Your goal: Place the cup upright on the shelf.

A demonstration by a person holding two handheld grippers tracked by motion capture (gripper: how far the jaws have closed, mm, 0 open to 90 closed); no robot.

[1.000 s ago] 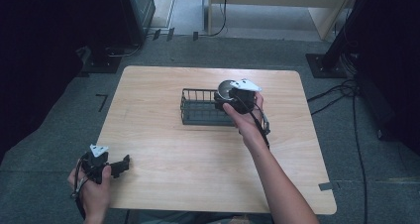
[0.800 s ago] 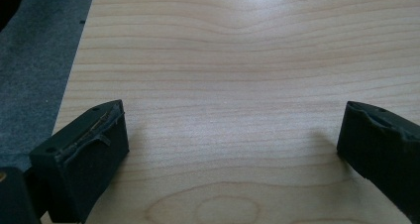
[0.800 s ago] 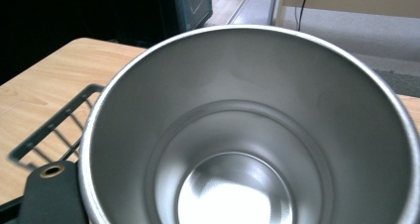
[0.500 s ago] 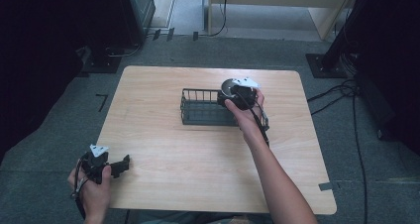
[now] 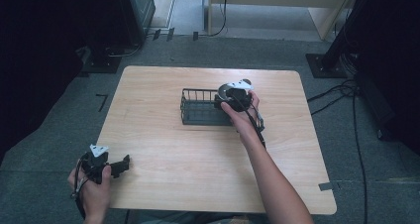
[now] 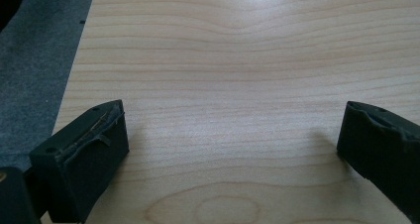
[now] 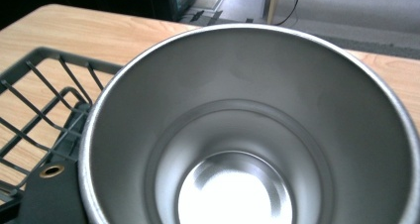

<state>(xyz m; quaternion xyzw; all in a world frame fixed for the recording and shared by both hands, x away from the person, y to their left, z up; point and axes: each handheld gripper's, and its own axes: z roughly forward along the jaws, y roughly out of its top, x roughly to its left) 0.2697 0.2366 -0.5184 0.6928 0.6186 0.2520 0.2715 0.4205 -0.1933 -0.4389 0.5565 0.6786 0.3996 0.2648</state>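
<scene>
Right hand-held gripper (image 5: 229, 96) grips the steel cup (image 7: 247, 130) at the wire basket (image 5: 198, 107) end — placing not finished; left hand-held gripper (image 5: 121, 163) wide, w/ nothing between.

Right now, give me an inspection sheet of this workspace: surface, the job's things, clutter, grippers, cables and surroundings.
Surface: wooden table, light grain, bare apart from the job's things.
Job's things: steel cup, inside bare, at the right end of the black wire basket.
Clutter: nothing seen.
Grippers: right gripper shut on the cup at the basket's right end; left gripper at the near left table corner, jaws wide apart, nothing between them.
Cables: one trails along the right forearm; more lie on the floor at right.
Surroundings: grey carpet, dark stands and furniture around.
</scene>
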